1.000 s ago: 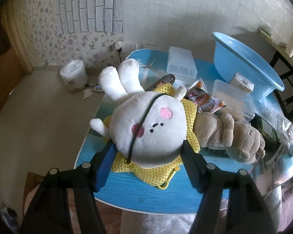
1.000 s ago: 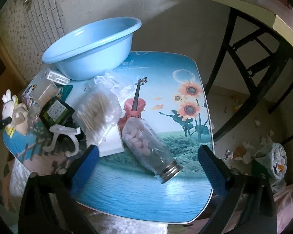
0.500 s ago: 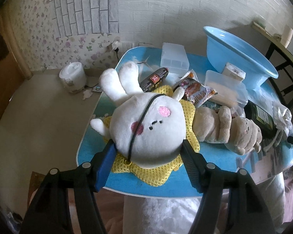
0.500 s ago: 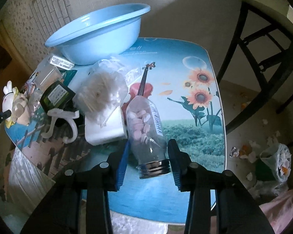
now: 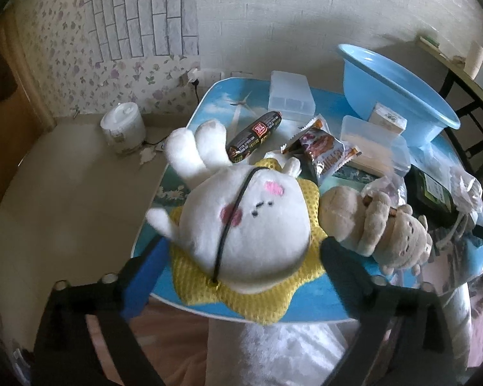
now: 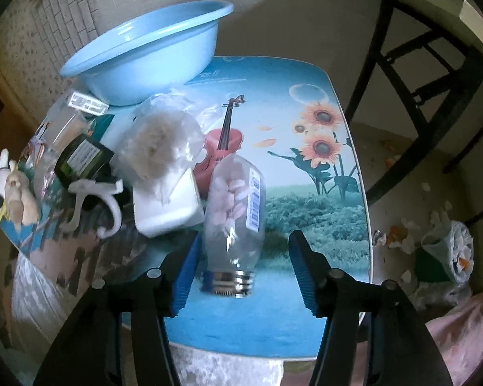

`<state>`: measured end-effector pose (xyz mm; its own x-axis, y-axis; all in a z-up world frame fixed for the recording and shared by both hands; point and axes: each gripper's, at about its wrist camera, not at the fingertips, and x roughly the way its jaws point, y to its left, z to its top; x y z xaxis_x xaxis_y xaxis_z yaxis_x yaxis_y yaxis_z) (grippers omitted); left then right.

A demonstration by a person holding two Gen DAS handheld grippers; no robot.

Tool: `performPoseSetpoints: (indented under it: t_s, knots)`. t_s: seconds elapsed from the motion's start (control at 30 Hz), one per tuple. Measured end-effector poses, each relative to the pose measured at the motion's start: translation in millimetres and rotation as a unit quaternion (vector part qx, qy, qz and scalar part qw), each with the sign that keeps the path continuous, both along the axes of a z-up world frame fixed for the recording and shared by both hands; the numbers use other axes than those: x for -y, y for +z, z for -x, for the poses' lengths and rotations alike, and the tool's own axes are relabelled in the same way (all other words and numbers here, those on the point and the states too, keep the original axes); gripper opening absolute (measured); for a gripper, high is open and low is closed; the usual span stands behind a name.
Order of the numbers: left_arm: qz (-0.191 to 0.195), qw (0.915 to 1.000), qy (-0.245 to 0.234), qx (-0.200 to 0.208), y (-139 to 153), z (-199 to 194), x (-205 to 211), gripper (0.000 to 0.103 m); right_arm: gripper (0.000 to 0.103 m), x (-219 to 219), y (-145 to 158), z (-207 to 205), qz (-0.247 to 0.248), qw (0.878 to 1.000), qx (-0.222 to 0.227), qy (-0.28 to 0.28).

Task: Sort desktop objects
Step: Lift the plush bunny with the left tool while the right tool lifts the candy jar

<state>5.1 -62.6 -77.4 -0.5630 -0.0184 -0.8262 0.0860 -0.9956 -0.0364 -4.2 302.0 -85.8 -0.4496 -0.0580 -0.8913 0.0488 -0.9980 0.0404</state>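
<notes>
A white bunny plush [image 5: 248, 218] lies face up on a yellow mesh pad [image 5: 241, 299] at the table's near left corner. My left gripper [image 5: 243, 244] straddles it; the jaws are opening, with a gap showing on both sides of the plush. A beige plush [image 5: 380, 228] lies just right of it. In the right wrist view a clear bottle of pink tablets [image 6: 235, 199] lies on the table, metal neck toward me. My right gripper [image 6: 245, 236] is around its neck end with jaws opening. The right pad stands well off the glass.
A blue basin [image 6: 145, 48] sits at the back, also seen as the basin [image 5: 393, 93]. Around it lie a sausage [image 5: 254, 135], a snack packet [image 5: 325, 151], clear boxes [image 5: 289, 96], a dark green pack [image 6: 83, 157], a white hook [image 6: 93, 206], a bag of swabs [image 6: 161, 148] and a white block [image 6: 167, 206]. A black chair [image 6: 402, 64] stands right of the table [image 6: 306, 193].
The left jaws have spread away from the bunny plush they were squeezing. The right jaws closed in around the bottle, which swung in line with them, then widened again.
</notes>
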Motion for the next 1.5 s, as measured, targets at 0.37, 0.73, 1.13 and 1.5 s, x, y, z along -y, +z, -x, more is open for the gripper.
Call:
performPoseSetpoints:
  t_s: [0.37,0.73,1.13,1.5]
  knots:
    - [-0.003,0.9998,0.019,0.001,-14.6,20.5,0.1,0.103,0.050,6.5,-2.5,3.6,-0.009,1.000,-0.011,-0.004]
    - [0.014,0.9996,0.025,-0.002,-35.3,20.1,-4.4,0.103,0.048,5.9,-2.5,0.4,-0.008,1.000,-0.028,-0.007]
    - [0.014,0.9986,0.047,-0.022,-35.0,16.9,-1.1,0.100,0.036,4.9,-0.5,-0.1,-0.003,0.999,-0.037,-0.012]
    - [0.019,0.9971,0.030,-0.067,-15.3,-0.9,2.4,0.060,0.036,5.4,11.2,-10.5,0.000,0.999,-0.050,-0.010]
